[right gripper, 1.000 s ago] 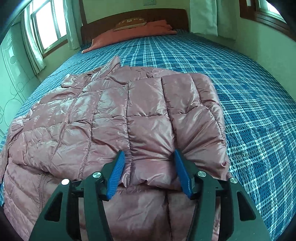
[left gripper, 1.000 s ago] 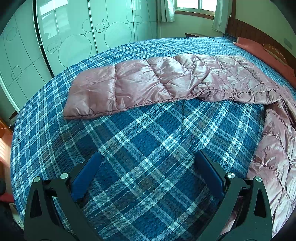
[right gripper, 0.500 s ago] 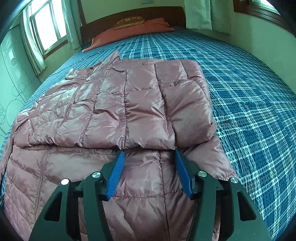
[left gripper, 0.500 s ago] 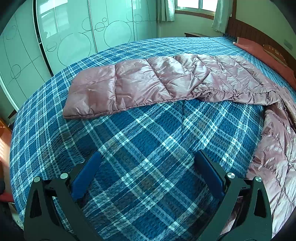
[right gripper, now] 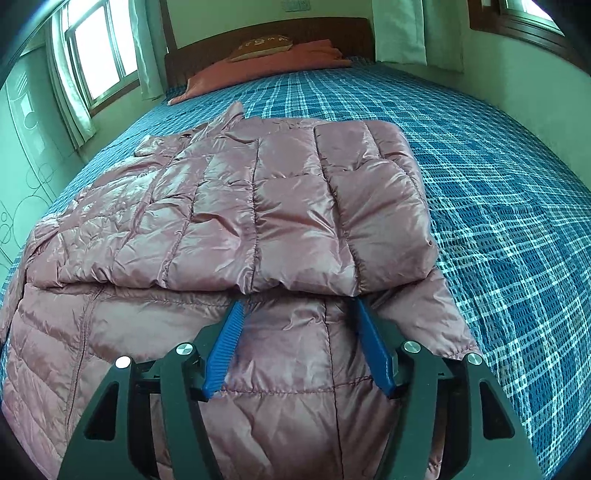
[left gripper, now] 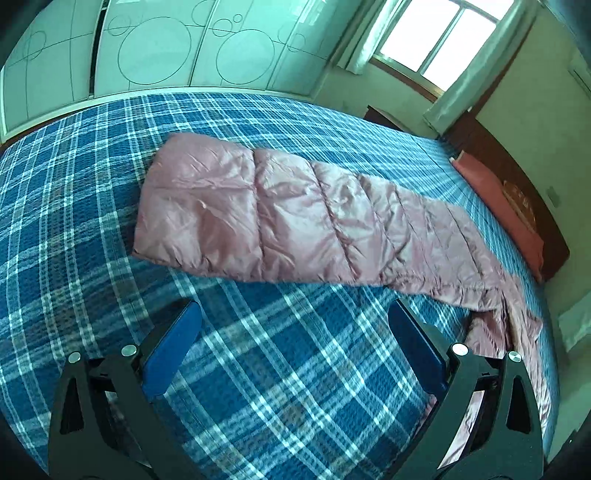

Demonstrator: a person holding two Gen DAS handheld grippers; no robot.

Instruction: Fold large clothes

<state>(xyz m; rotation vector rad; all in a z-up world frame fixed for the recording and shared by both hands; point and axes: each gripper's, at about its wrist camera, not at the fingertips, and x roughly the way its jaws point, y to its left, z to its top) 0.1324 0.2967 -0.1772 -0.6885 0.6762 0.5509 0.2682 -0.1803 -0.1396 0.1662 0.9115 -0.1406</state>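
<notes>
A pink quilted down jacket lies on a bed with a blue plaid cover. In the right wrist view one sleeve is folded across the jacket's body. My right gripper is open just above the jacket, its fingertips at the edge of that folded sleeve, holding nothing. In the left wrist view the other sleeve stretches out flat over the bed cover. My left gripper is open and empty above the cover, a short way in front of that sleeve.
A red pillow and a wooden headboard are at the head of the bed. Wardrobe doors with circle patterns stand beyond the bed's far side. Windows with curtains are in the wall.
My right gripper has let the folded sleeve down onto the jacket and drawn back to its edge. My left gripper has turned and moved closer to the outstretched sleeve.
</notes>
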